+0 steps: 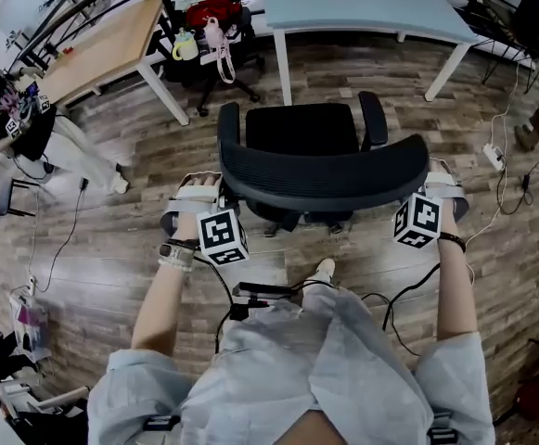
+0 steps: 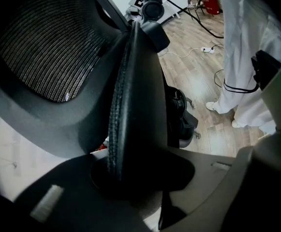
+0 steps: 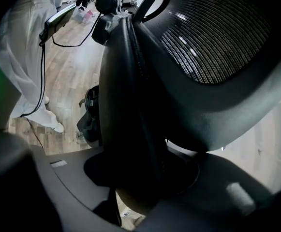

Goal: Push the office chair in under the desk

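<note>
1. I observed the office chair (image 1: 325, 170) standing on the wood-plank floor (image 1: 111, 239), with its seat facing the pale blue tabletop (image 1: 362, 12). The chair stood short of the tabletop and was not yet under it.
2. The left gripper (image 1: 204, 185) was at the left end of the curved backrest (image 1: 250, 165). In the left gripper view its fingers were clamped on the rim of the backrest (image 2: 125, 105), with the mesh panel to the left of that rim.
3. The right gripper (image 1: 433, 182) was at the right end. In the right gripper view its fingers gripped the opposite rim (image 3: 130, 105) in the same way.
4. Both grippers angled downward.
</note>
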Demonstrator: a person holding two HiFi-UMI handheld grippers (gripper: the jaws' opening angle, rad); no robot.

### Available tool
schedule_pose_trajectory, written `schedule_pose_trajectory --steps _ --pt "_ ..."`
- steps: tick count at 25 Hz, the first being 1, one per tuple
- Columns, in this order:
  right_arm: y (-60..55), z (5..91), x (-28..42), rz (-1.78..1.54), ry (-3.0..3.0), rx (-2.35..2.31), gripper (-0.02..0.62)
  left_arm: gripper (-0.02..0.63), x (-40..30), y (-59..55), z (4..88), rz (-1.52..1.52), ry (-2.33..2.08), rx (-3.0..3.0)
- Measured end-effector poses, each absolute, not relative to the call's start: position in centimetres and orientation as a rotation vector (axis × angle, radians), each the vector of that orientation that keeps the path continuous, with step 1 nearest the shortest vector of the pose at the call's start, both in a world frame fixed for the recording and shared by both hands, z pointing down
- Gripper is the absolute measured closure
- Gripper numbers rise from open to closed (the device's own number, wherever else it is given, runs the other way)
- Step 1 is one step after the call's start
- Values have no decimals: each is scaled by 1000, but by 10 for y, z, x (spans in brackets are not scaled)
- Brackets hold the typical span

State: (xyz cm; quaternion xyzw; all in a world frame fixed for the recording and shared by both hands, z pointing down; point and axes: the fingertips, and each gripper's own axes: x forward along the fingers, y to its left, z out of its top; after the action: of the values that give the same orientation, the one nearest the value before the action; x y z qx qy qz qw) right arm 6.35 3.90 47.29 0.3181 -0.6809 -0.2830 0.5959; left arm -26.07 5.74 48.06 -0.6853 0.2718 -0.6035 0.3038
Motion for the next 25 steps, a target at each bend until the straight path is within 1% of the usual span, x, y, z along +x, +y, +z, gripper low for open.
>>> schedule_pose_trajectory --steps 15,25 --pt "20 473 115 -653 -1576 769 397 495 -209 33 482 -1587 708 -1837" --pt "-6 471 147 -631 -1578 794 397 492 -174 -9 480 -1546 681 -1845"
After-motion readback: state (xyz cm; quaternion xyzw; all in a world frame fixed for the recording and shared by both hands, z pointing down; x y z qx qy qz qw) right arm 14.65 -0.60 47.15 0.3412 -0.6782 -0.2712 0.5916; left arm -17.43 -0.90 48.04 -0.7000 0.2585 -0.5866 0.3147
